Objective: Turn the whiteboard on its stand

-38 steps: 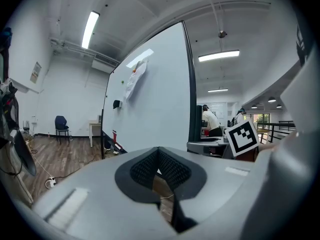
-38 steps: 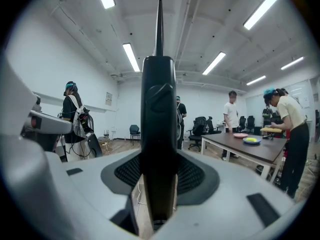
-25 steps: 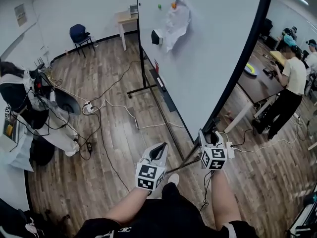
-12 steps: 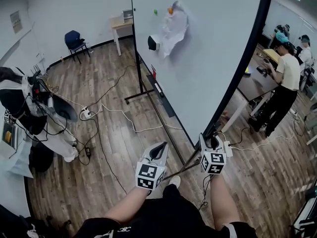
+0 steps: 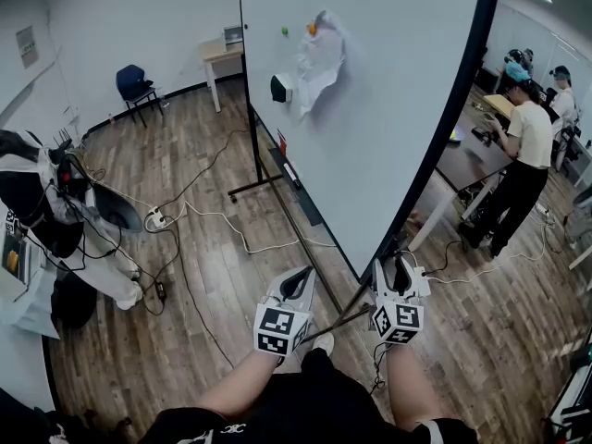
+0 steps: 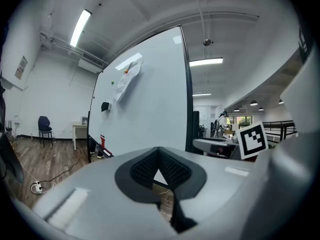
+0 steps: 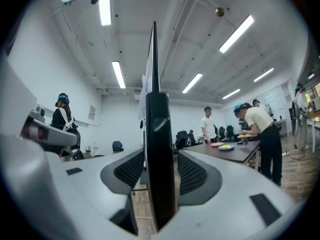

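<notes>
Slowly, whiteboard (image 5: 388,109) swinging on stand (image 5: 255,155), far edge drifting left since a second ago. Right gripper (image 5: 398,268) clamping black edge (image 7: 159,149) low down, apparently driving turn. Left gripper (image 5: 298,280) hanging closed, empty, just beside board. Turn looking underway, unfinished.

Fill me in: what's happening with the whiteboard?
A person with a tool in each hand stands at the near end of a large whiteboard on a floor stand. The right tool is clamped low on the board's black edge, well placed to swing the board round. The left tool is shut on nothing and hangs beside it, clear of the board. A white cloth is stuck to the board's face.
</notes>
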Demonstrator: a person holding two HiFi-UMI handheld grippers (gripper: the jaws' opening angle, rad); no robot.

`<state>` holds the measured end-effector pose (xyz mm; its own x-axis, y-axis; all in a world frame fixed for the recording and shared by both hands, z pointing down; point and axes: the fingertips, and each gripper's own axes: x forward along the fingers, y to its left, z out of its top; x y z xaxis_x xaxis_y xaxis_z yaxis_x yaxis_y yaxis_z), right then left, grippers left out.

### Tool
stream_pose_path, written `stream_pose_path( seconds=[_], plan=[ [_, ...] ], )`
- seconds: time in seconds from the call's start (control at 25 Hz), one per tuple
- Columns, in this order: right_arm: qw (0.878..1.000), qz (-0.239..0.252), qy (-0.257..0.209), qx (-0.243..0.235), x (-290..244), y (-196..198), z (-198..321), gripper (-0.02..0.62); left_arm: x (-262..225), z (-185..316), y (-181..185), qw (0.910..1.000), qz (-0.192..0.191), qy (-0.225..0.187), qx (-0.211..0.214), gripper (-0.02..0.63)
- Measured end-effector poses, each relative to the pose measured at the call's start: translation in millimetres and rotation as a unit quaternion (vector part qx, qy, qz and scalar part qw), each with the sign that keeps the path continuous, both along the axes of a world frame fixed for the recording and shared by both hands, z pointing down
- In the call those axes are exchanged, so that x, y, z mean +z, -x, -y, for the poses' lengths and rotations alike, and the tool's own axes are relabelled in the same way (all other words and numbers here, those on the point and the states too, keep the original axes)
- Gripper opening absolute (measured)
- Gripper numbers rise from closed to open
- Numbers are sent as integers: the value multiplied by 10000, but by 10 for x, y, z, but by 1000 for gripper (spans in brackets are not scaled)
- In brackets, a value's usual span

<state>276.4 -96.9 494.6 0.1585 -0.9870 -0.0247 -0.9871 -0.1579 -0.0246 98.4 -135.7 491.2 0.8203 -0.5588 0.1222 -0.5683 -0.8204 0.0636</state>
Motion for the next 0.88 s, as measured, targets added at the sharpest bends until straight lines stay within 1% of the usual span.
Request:
stream_pose_path(
  seconds=[0.08,0.16,0.2,0.24,0.32,0.4,0.56,0.68,0.88],
  plan=[
    [9989,-249,-354,177,-246,36,-174,190,3,-16,-3,10000,2,1,-5,9],
    [9963,-582,-571,257,-505,99,-307,95,8,-47,-26,10000,12,2,9,9],
    [9953,-679,-640,247,-620,137,-352,35,13,-65,-41,10000,22,7,17,9],
    [9949,-706,-684,212,-715,178,-386,9,18,-85,-55,10000,30,12,23,9],
    [9955,-629,-705,101,-813,265,-436,6,22,-133,-79,10000,28,11,30,9],
    [9964,-553,-637,-55,-783,372,-477,6,19,-191,-98,10000,10,-10,38,9],
    [9984,-371,-233,-360,-439,581,-520,6,18,-270,-121,10000,40,-35,67,9],
    [9990,-227,28,-396,-213,655,-578,5,12,-335,-136,9999,48,-55,88,9],
    [9992,-217,182,-289,-116,653,-608,6,9,-419,-139,9999,74,-69,129,9]
  ],
)
